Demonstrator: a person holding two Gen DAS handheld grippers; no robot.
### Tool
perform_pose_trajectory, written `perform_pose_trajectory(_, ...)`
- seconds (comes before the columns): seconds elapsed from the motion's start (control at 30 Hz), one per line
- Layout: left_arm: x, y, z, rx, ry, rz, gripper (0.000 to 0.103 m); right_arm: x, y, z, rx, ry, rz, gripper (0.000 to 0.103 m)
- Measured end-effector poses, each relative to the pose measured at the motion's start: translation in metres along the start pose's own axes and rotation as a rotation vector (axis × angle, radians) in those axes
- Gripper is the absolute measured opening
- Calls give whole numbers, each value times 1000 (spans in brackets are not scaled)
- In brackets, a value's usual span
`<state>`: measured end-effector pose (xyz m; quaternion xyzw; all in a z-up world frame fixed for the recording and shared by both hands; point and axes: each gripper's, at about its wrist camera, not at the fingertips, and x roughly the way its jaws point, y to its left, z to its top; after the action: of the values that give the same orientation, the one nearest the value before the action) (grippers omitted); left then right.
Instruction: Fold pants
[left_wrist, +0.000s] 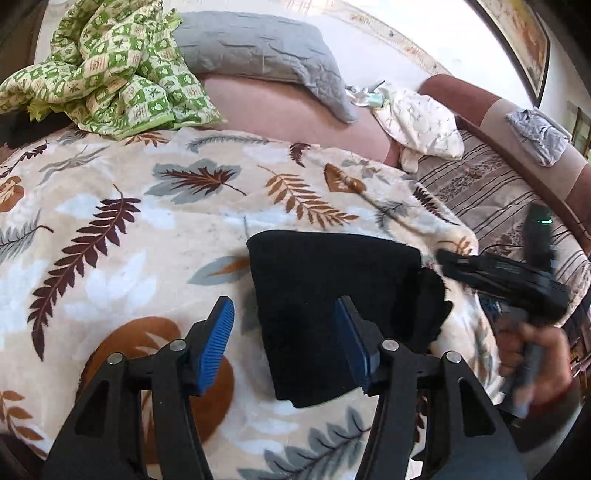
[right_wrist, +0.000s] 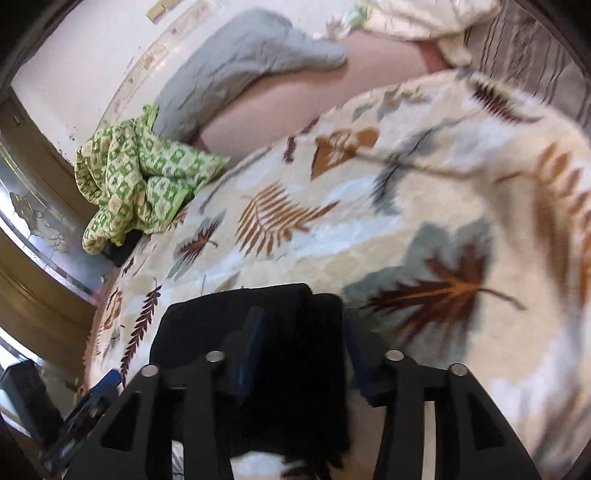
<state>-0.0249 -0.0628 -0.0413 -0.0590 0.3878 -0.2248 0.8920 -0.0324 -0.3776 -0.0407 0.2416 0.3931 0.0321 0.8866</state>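
1. Left wrist view: my left gripper (left_wrist: 286, 341) hangs low over the bed with its blue-padded fingers (left_wrist: 218, 341) spread wide, nothing between them.
2. The folded black pants (left_wrist: 332, 295), a compact dark fabric bundle, lie on the cream fleece blanket with brown and grey leaf print (left_wrist: 147, 221); my right-hand finger is over the bundle's near part, my left-hand finger over bare blanket beside it.
3. At the pants' right edge a smaller dark flap sticks out, and my right gripper (left_wrist: 448, 258) reaches in from the right just beside it, blurred, with my right hand (left_wrist: 532, 354) on its handle.
4. Farther back lie a crumpled green-and-cream patterned cloth (left_wrist: 110, 81), a grey quilted pillow (left_wrist: 258, 48) and a white printed cushion (left_wrist: 421, 122) against the reddish-brown bed frame (left_wrist: 288, 107).
5. Right wrist view: my right gripper (right_wrist: 306, 354) sits right over the black pants (right_wrist: 229, 317), which fill the space beneath and between its fingers.
6. The picture is blurred and the fingers are dark against dark fabric, so I cannot tell whether they are pinching the cloth or spread above it.
7. The leaf-print blanket (right_wrist: 406, 206) stretches beyond; the green patterned cloth (right_wrist: 140, 181) and grey pillow (right_wrist: 236, 66) lie at its far left.
8. At lower left a blue-and-black part of my left gripper shows, blurred.
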Motion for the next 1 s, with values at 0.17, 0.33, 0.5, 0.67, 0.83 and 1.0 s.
perform_pose_trajectory(0.17,19,-12,-5,34,39,21,56,-17,37,-7,-129,-14,67,58)
perform_pose_trajectory(0.33,31,-16,-12,27,69,29,56,5,77,-25,-334,48,5,56)
perform_pose_trajectory(0.5,31,-12,-17,17,75,12,64,10,57,-67,-370,157,-84,54)
perform_pose_trajectory(0.67,31,-16,-17,32,66,29,65,-14,44,-62,-277,103,-25,55)
perform_pose_trajectory(0.83,32,-15,-18,18,66,29,65,-11,33,-31,-209,45,-48,56)
perform_pose_trajectory(1.0,34,-17,-19,23,62,41,69,33,25,-15,-140,88,-9,48)
